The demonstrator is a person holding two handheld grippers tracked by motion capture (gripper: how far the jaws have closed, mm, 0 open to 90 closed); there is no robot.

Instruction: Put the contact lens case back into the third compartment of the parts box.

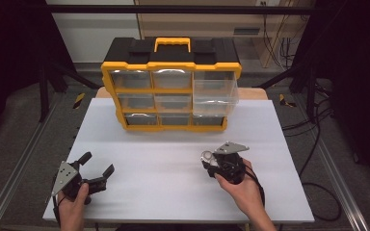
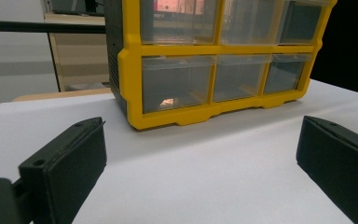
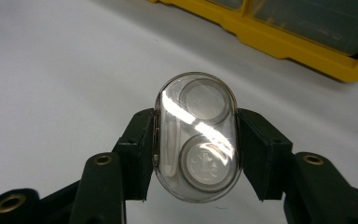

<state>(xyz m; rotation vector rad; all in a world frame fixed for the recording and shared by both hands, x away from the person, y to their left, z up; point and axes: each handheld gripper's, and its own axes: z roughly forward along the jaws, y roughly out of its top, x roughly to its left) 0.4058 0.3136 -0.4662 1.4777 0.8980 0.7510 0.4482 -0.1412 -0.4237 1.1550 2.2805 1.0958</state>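
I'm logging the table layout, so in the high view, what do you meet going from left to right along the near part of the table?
Left gripper, jaws open and holding nothing → bare white table → clear oval case → right gripper shut on that case.

Right gripper (image 1: 211,160) jaws hidden under its grey plate and the hand in the high view; clear case (image 1: 207,157) there too small to read. Organizer (image 2: 214,60) cut off at the top and right edges in the left gripper view; drawer contents blurred. Left gripper (image 2: 200,158) jaws cut off by the bottom edge.
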